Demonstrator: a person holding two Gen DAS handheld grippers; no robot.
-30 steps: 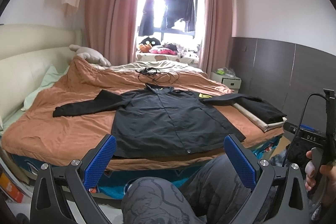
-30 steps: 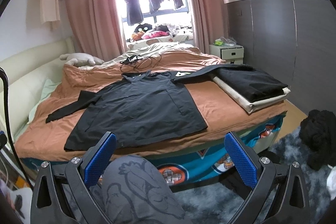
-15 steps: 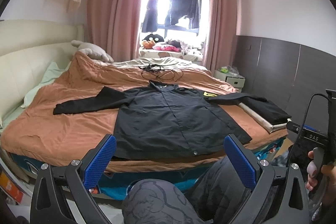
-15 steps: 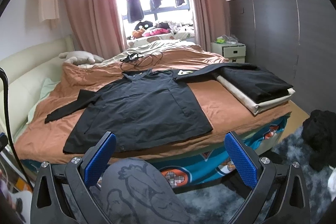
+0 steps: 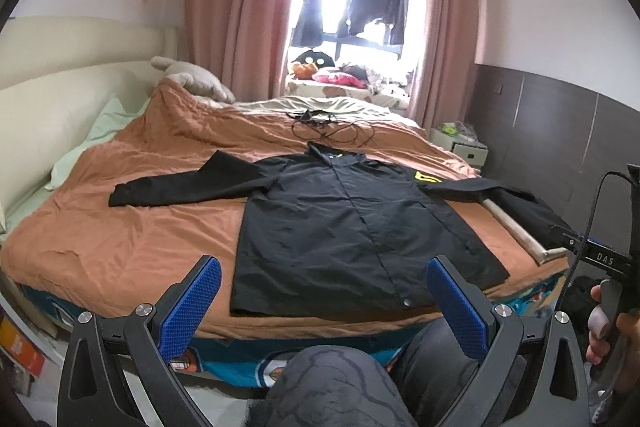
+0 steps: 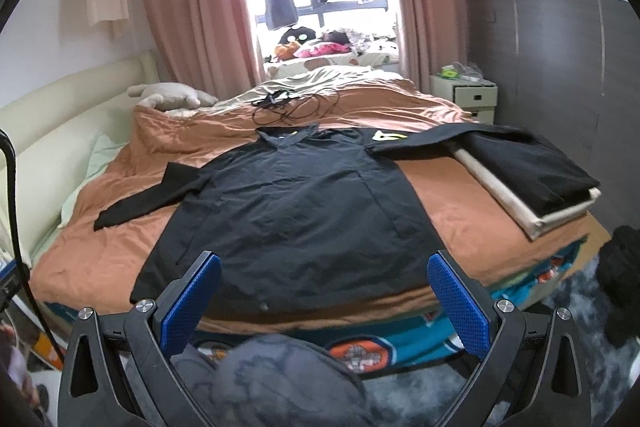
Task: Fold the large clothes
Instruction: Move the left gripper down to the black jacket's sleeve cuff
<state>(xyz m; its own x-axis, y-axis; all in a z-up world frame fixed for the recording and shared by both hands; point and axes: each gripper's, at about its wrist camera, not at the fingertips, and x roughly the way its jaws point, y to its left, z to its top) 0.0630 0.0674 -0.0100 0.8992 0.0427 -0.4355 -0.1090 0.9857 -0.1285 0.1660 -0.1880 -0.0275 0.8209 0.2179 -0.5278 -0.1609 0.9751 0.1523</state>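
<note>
A large black jacket [image 5: 344, 223] lies flat, front up, on the orange-brown bedspread [image 5: 132, 243], sleeves spread to both sides. It also shows in the right wrist view [image 6: 296, 211]. My left gripper [image 5: 324, 303] is open and empty, held short of the bed's near edge, in front of the jacket's hem. My right gripper [image 6: 324, 299] is open and empty, also short of the near edge, facing the hem. The jacket's right sleeve [image 6: 424, 143] reaches onto a stack of folded clothes.
A stack of folded dark and cream clothes [image 6: 532, 183] lies at the bed's right edge. Black cables [image 6: 288, 107] lie beyond the collar. A plush toy [image 5: 192, 79] and headboard [image 5: 52, 99] are at the left. A white nightstand [image 6: 464, 95] stands at the right. My knee [image 5: 332, 387] is below the grippers.
Both grippers have moved closer to the bed and a little higher; the jacket looks larger in both views. The jacket has not moved.
</note>
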